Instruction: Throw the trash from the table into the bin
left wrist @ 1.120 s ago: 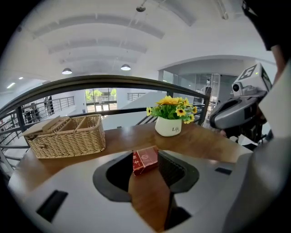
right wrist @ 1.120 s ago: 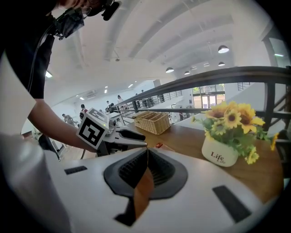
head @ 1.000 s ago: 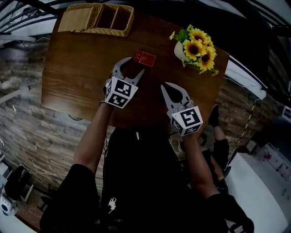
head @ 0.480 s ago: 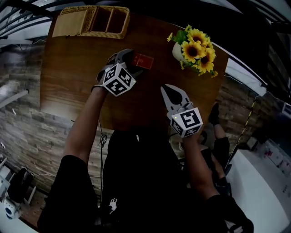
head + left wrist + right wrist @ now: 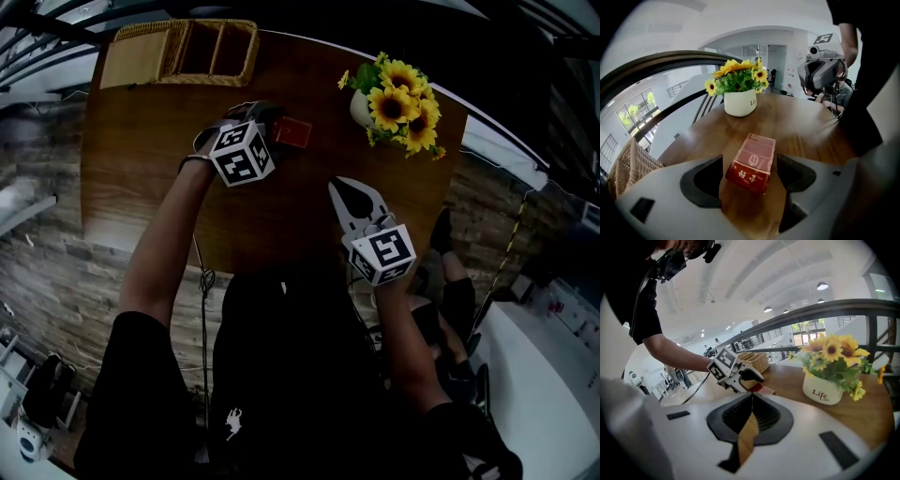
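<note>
The left tool (image 5: 268, 118) has its two jaws wide apart, one on each side of the red box (image 5: 752, 161). They do not squeeze it. The box lies flat on the table (image 5: 141, 169). Seen from above, the sunflower pot (image 5: 361, 108) is at 2 o'clock from the box and the basket (image 5: 178, 52) is at 10 o'clock. The right tool (image 5: 337, 186) is at 5 o'clock, with its jaws together and holding nothing.
</note>
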Demonstrator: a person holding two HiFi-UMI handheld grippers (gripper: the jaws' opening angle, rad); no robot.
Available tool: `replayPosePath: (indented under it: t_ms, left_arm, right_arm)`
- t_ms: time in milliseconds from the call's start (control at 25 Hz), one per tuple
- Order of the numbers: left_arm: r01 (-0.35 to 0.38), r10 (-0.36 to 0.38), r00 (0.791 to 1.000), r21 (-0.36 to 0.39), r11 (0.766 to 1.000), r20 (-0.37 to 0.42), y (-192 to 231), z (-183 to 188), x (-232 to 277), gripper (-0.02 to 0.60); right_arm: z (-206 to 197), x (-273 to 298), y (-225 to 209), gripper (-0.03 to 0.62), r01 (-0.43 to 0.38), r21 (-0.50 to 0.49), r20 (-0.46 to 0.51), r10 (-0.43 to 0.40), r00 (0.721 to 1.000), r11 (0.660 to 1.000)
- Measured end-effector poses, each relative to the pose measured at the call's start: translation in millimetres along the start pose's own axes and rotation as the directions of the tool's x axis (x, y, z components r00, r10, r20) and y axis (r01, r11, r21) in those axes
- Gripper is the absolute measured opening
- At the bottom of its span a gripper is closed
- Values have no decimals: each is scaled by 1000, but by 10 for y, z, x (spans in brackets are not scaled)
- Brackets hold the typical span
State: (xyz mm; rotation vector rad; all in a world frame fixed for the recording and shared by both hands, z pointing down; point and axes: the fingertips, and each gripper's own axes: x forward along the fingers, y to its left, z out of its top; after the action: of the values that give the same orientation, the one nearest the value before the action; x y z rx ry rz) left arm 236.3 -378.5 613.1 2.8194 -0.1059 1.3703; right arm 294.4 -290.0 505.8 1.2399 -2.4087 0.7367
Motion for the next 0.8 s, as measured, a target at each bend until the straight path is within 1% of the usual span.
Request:
replayPosePath:
  t_ms: [120,320,360,400,520,800]
  left_arm:
    - [28,-28,1000,34,999,-14,20,9,29,357]
    - [41,-39,999,49,998,-32,10,-29,51,356]
    - [39,-37,999,48,998,-35,0,-39,51,353]
    - [34,-32,999,45,998,-35,-5,-46,50,331]
    - [20,-19,999,20,1000,-30,-2,-45,43,305]
    - [-13,14,1000,-87,996,7,-119,-65,-80,301]
  right_arm:
    - [-28,-10,-5,14,0,1,1,0,1000,1000]
    - [-33,-4,5,14,-2,3,3,2,1000,1000]
    - [-30,-2,8,14,-2,3,3,2,1000,1000]
    - [-29,0,12,14,-2,3,3,2,1000,1000]
    - [-20,4,27,14,-7,1,10,7,1000,1000]
    - [25,-20,99,14,-16,-12,20,17,1000,1000]
